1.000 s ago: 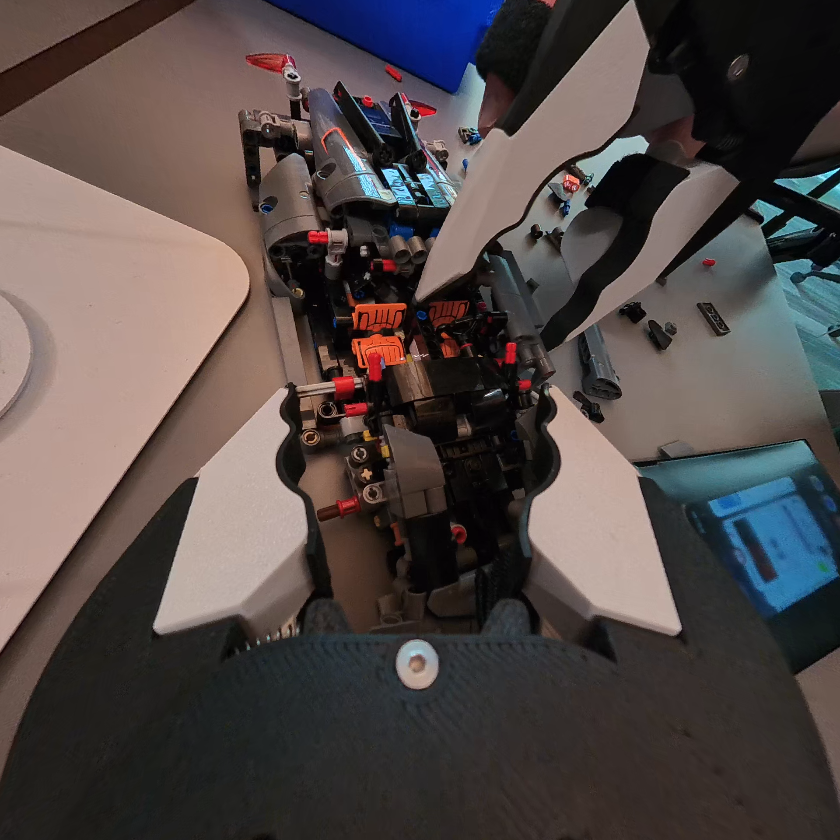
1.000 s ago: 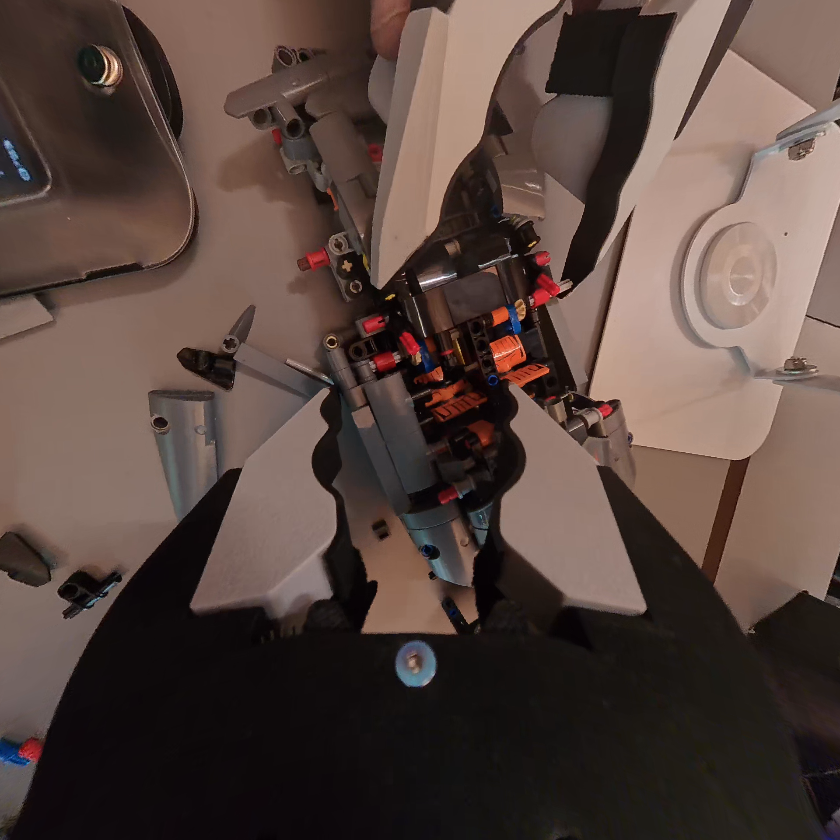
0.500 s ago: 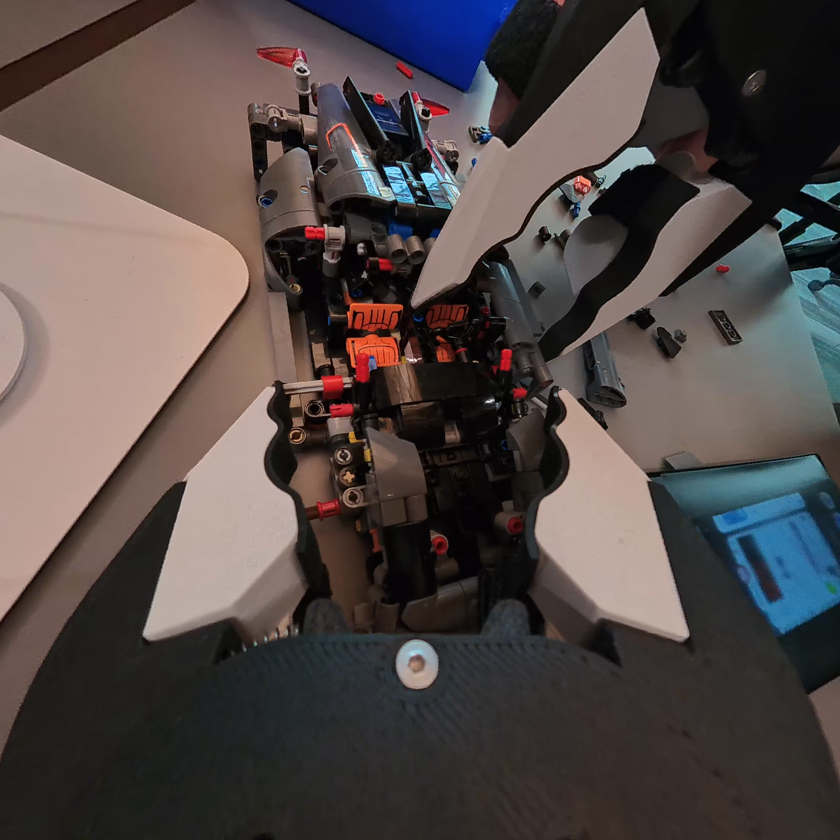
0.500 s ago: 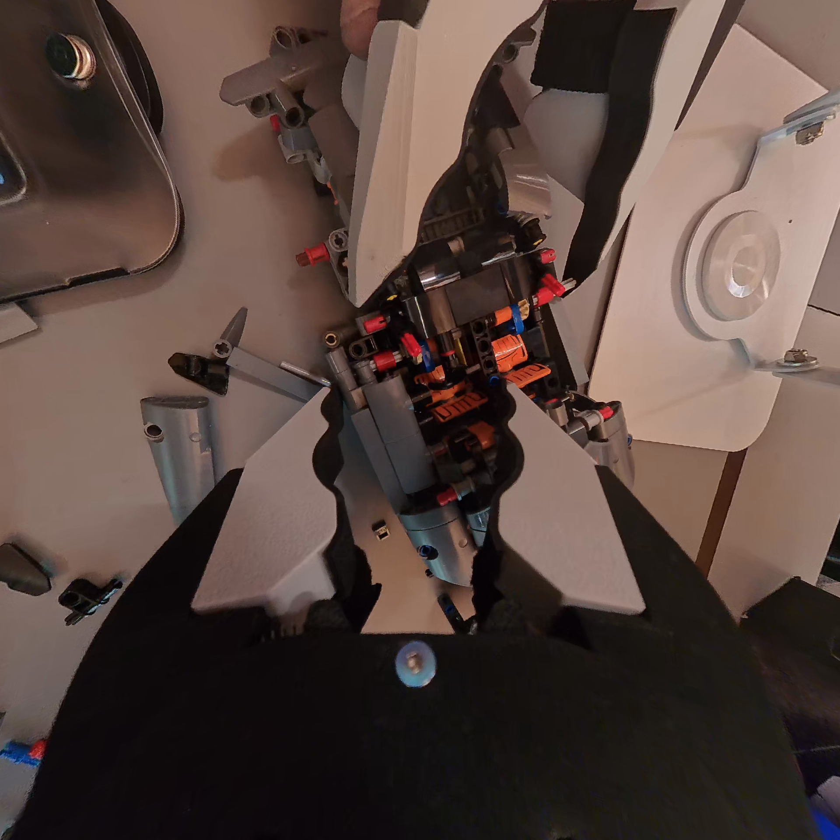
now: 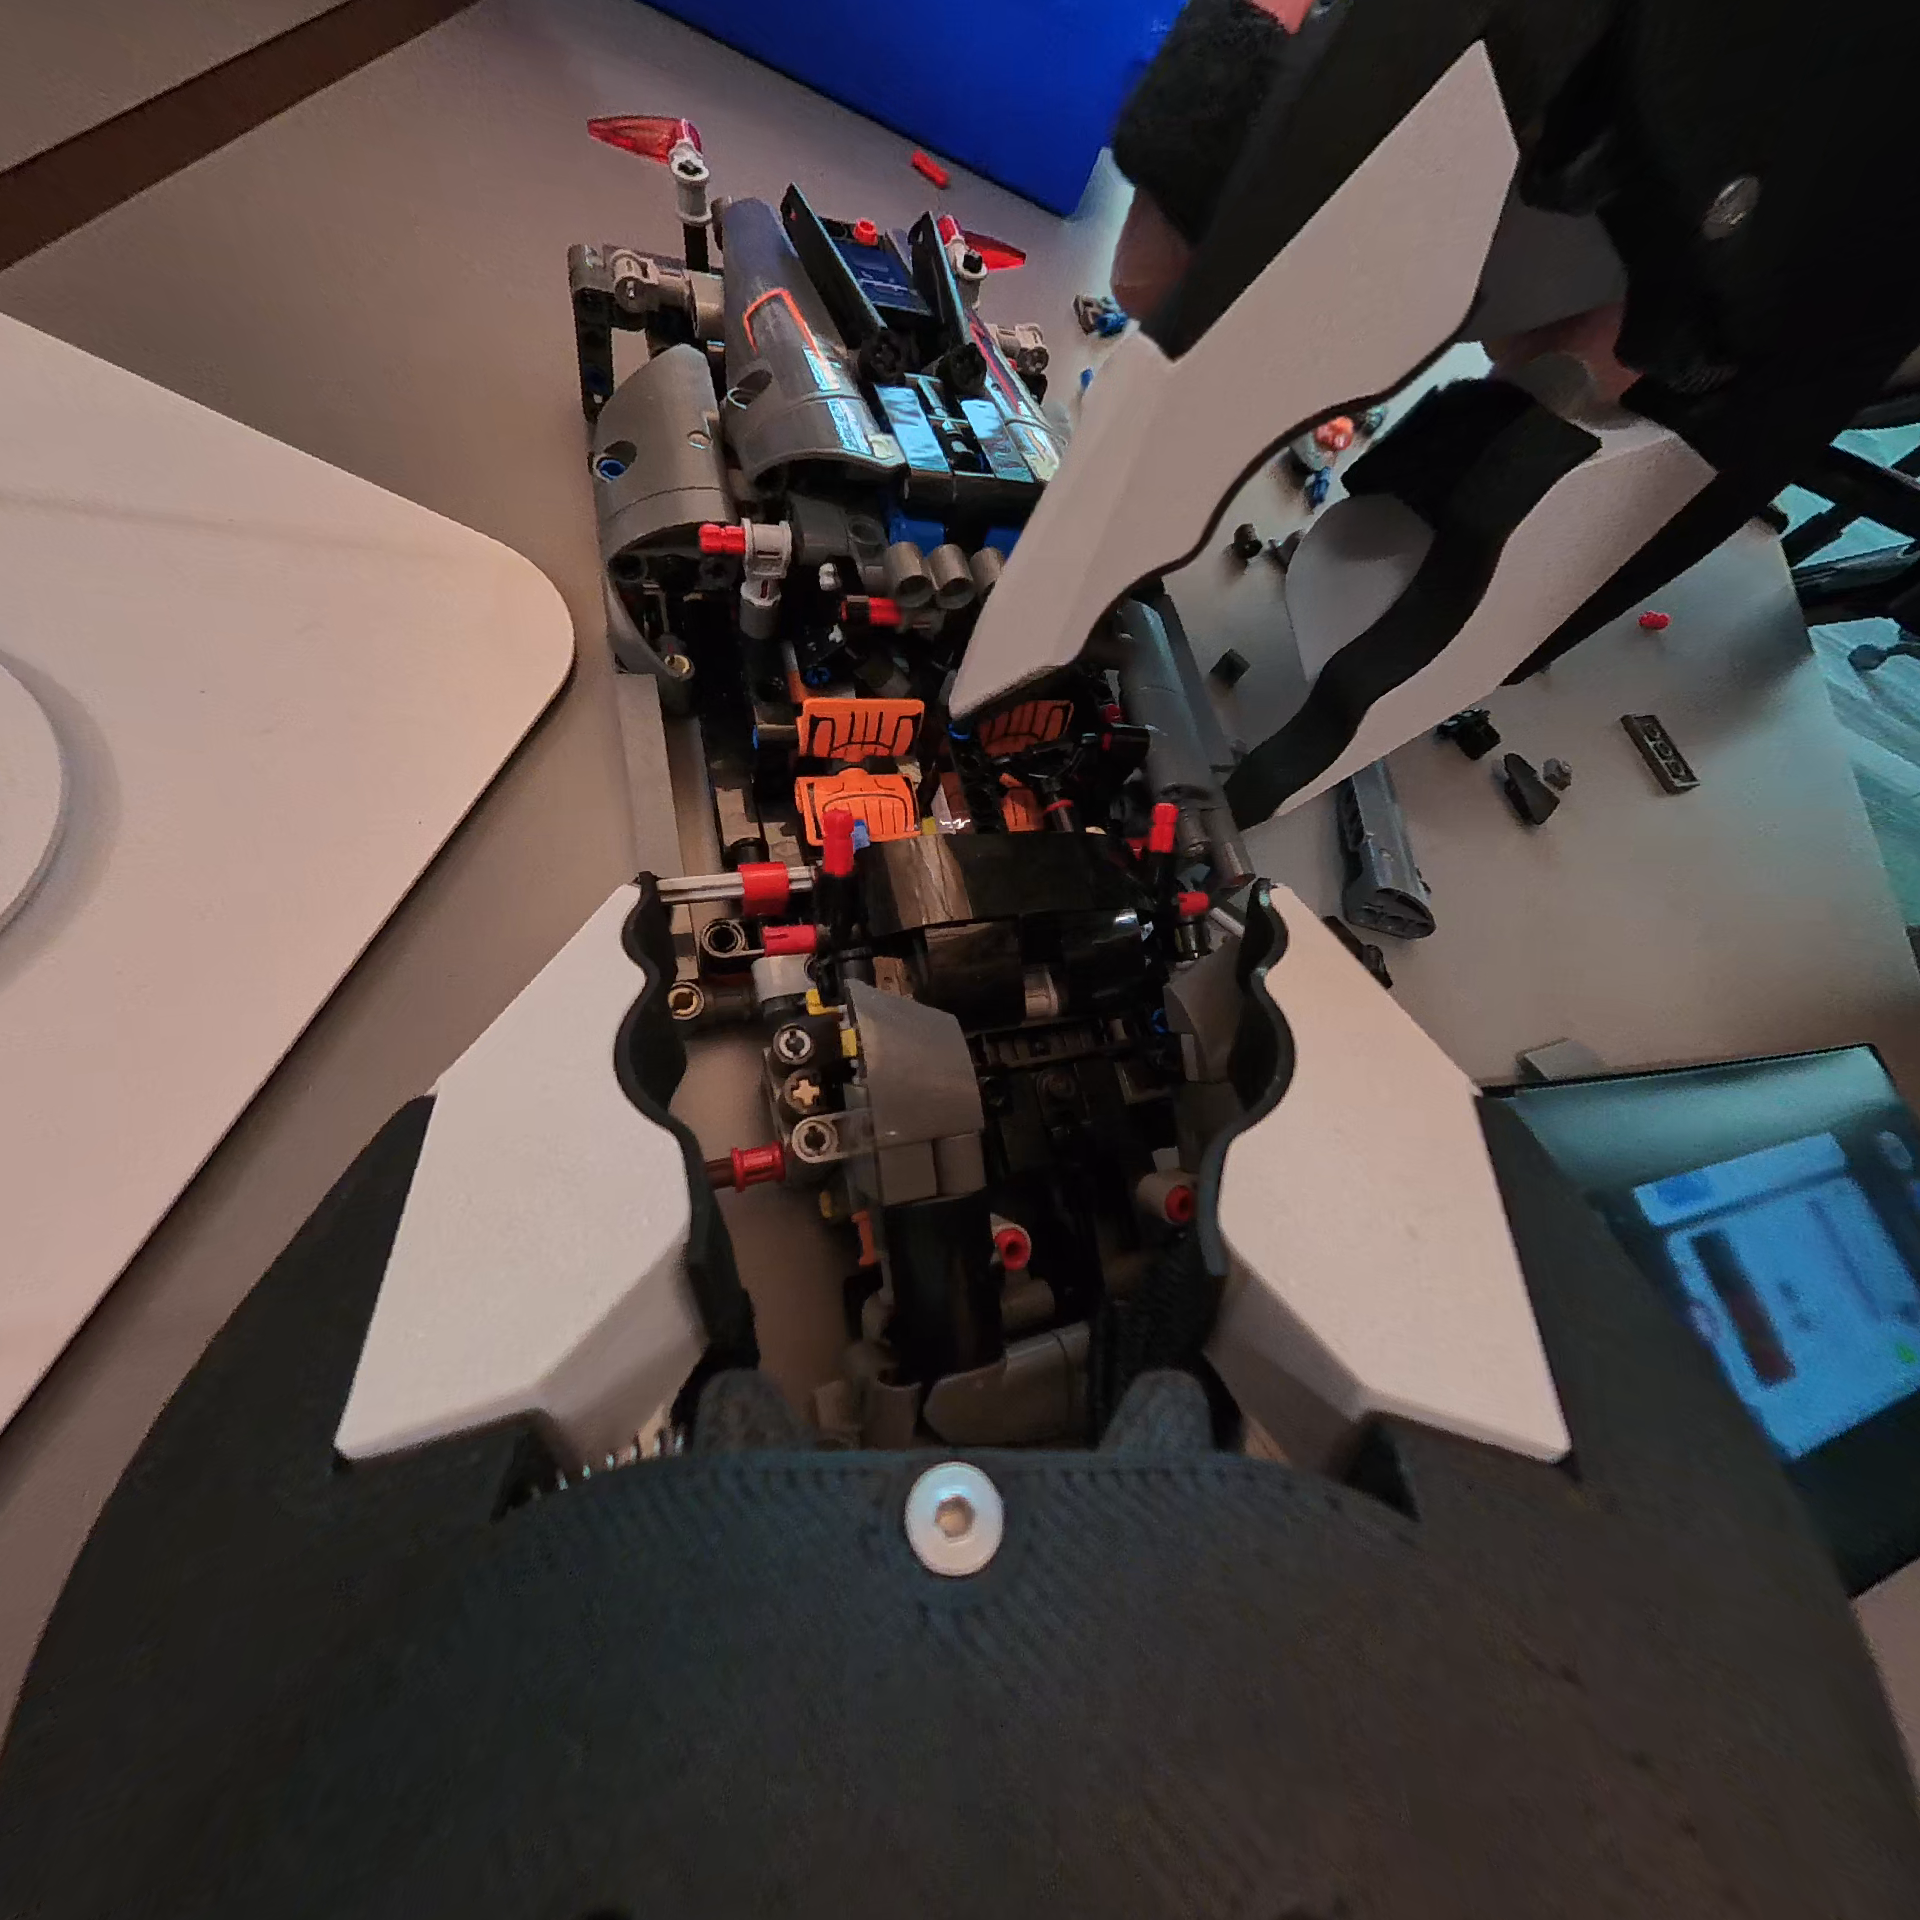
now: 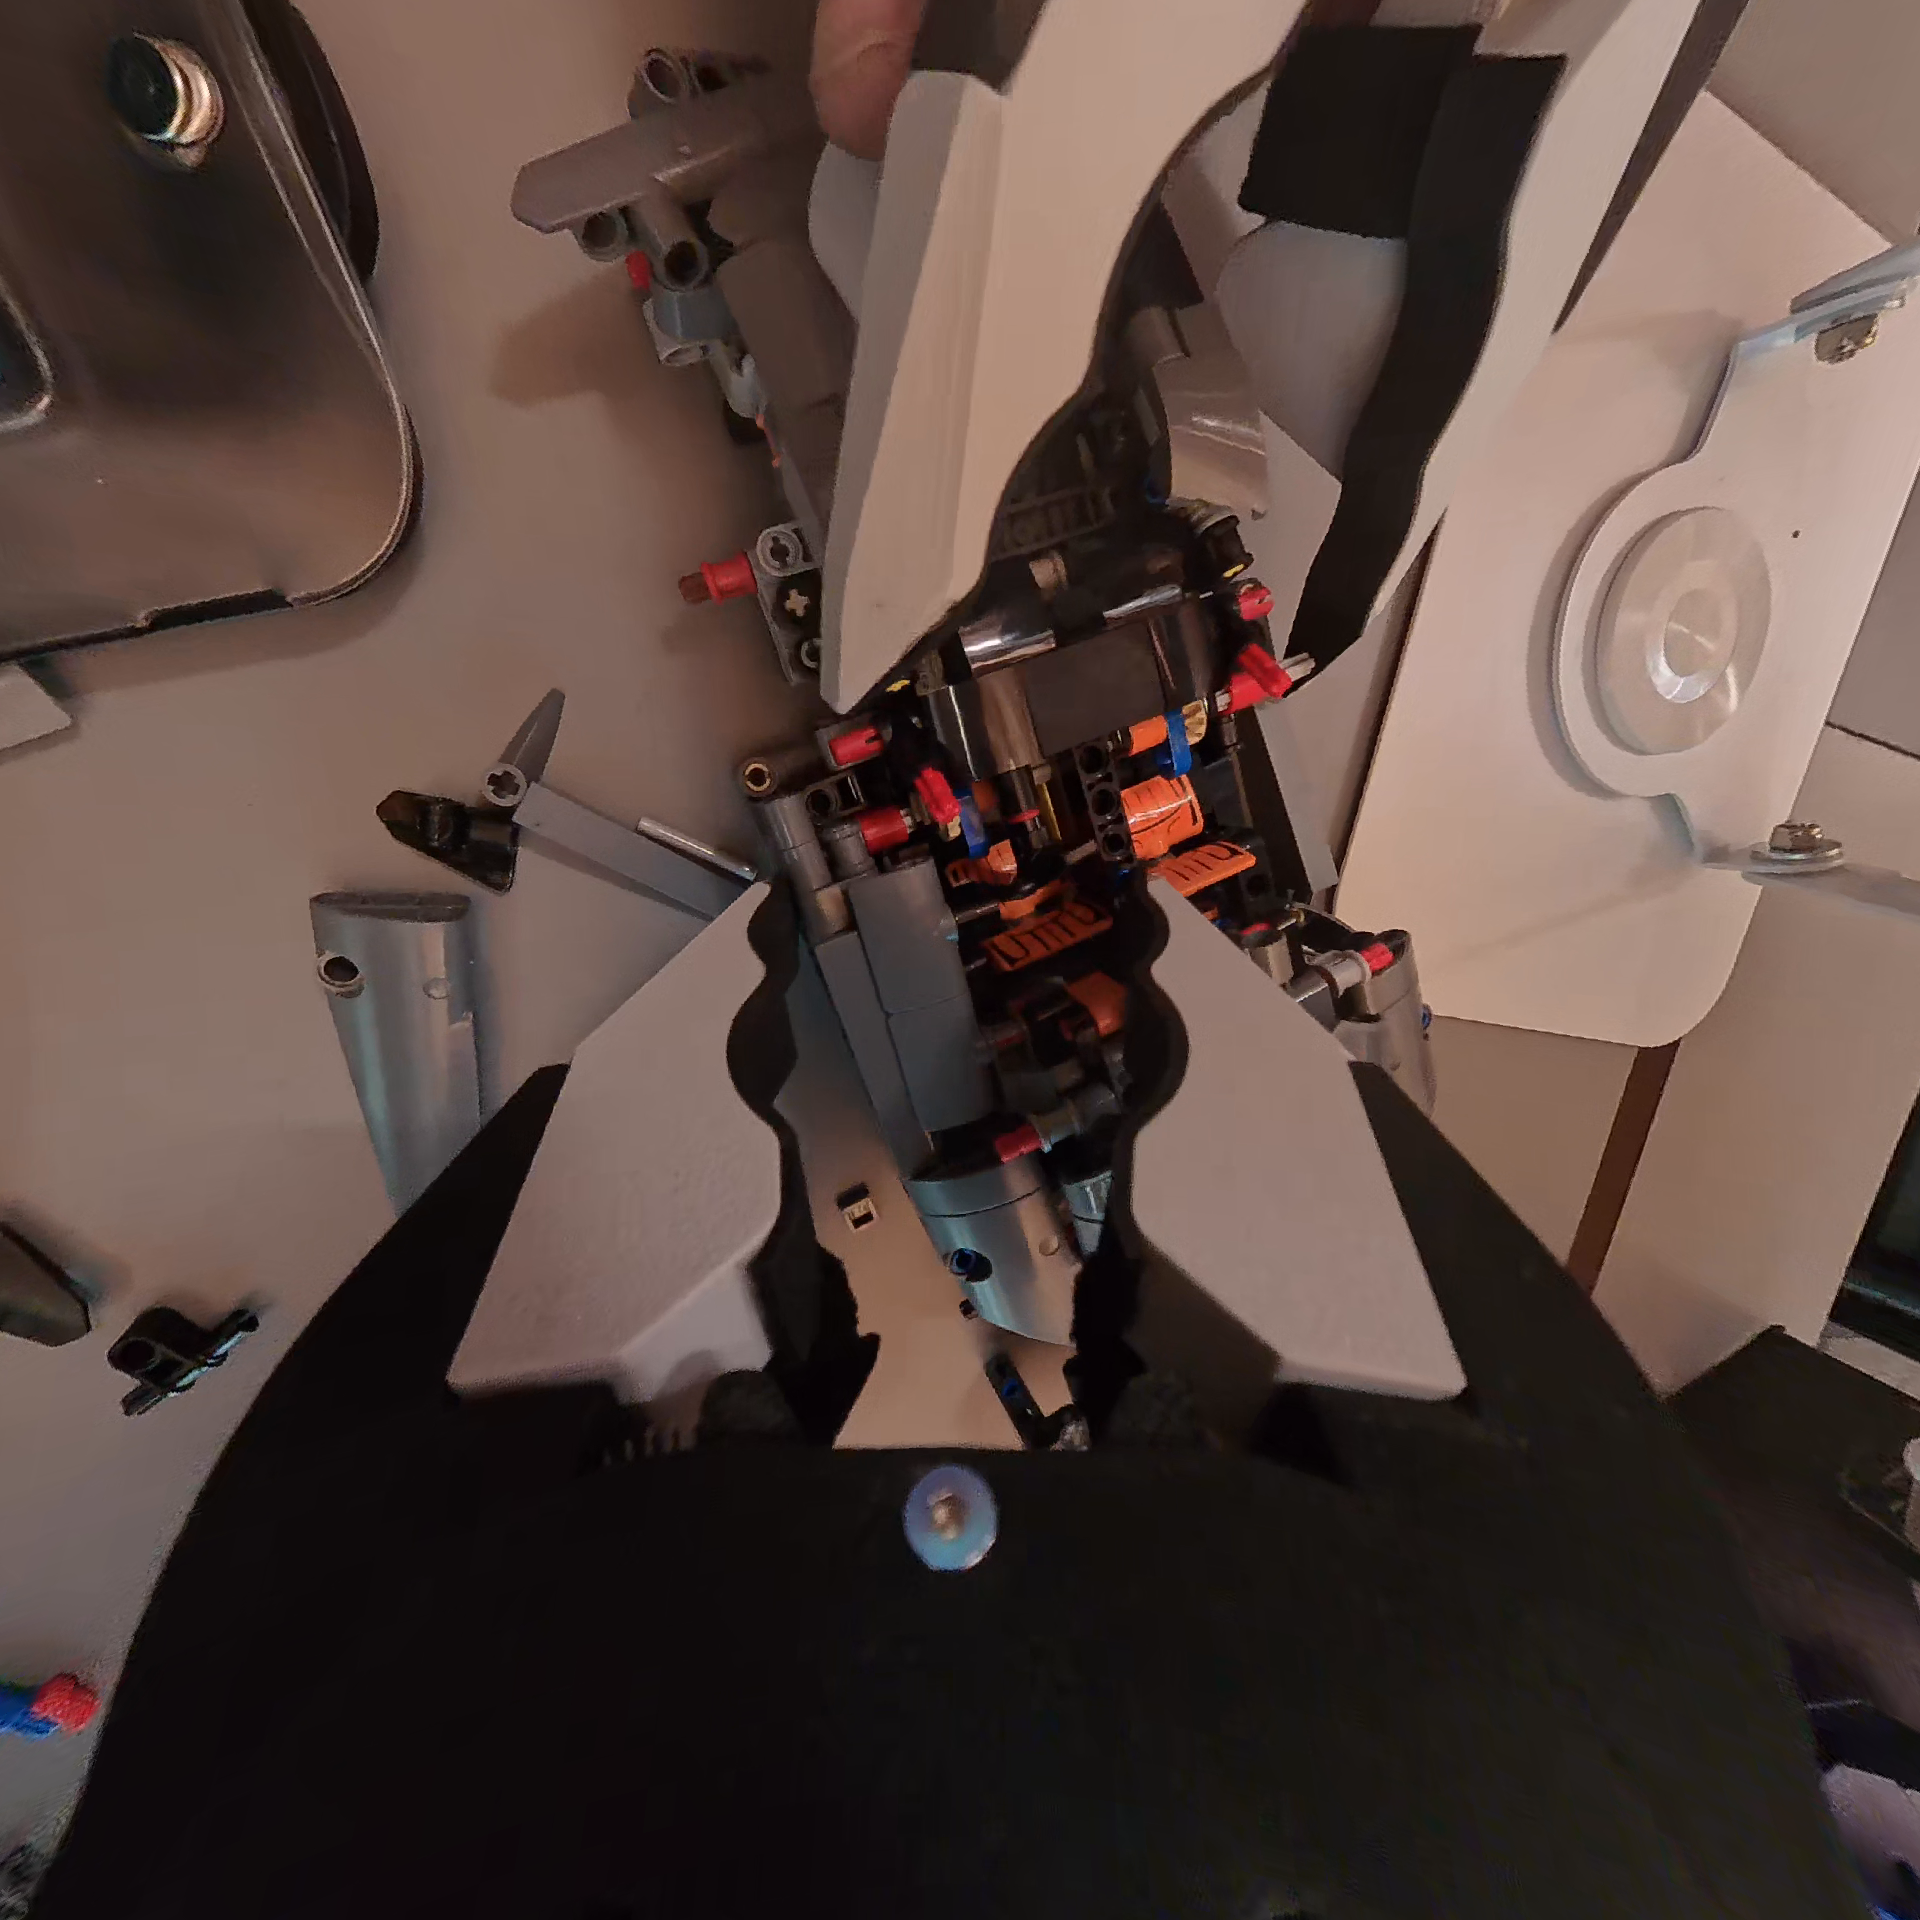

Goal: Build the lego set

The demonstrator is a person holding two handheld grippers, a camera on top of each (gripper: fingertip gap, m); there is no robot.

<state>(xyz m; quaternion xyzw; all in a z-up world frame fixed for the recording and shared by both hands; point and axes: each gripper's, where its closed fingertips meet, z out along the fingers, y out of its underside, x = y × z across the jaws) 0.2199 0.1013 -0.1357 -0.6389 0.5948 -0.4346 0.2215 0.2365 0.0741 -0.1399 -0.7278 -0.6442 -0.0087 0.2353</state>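
Observation:
A long dark grey and black lego car model (image 5: 935, 935) with orange seats (image 5: 857, 727) lies on the table. My left gripper (image 5: 951, 914) is open, with one jaw on each side of the model's near end and a small gap on the left side. My right gripper (image 6: 956, 894) is open and comes in from the model's side, its jaws over the seats and a grey side beam (image 6: 894, 997). It also shows at the upper right of the left wrist view (image 5: 1132, 727). The left gripper's fingers (image 6: 914, 416) show at the top of the right wrist view.
A white board (image 5: 208, 727) lies left of the model, a blue box (image 5: 935, 62) behind it, and a lit tablet (image 5: 1766, 1299) at the right. Loose parts lie around: a grey curved panel (image 6: 395, 1018), a black pointed piece (image 6: 447, 831), a grey connector (image 6: 644, 177). There is about 4 cm between the tips of the two grippers. It is some 6 cm from my right tips to the black pointed piece (image 6: 447, 831).
The right gripper's fingertip has dropped slightly towards the orange seats. Both grippers stay open around the model, which has barely moved.

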